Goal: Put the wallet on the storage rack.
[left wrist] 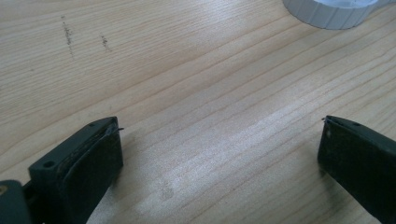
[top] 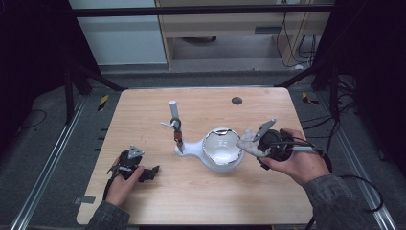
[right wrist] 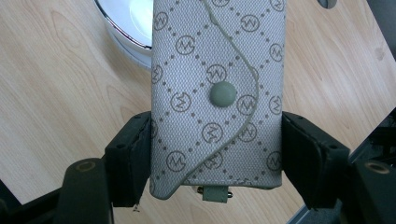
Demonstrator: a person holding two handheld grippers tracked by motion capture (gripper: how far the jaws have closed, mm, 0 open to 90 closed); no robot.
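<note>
Your right claw [right wrist: 215, 154] pinches a monogrammed snap-flap key pouch [right wrist: 217, 93] at the white bowl's [top: 222, 148] three o'clock rim; keep it level, left claw [left wrist: 219, 154] spread, resting on the tabletop [top: 201, 191].

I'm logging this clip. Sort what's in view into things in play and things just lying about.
In play, as far as I can judge:
- patterned pouch, clamped in the right gripper
- white bowl beside it

Lying about:
- white stand with a small hanging item
- dark disc
- left gripper, open over bare table
</note>
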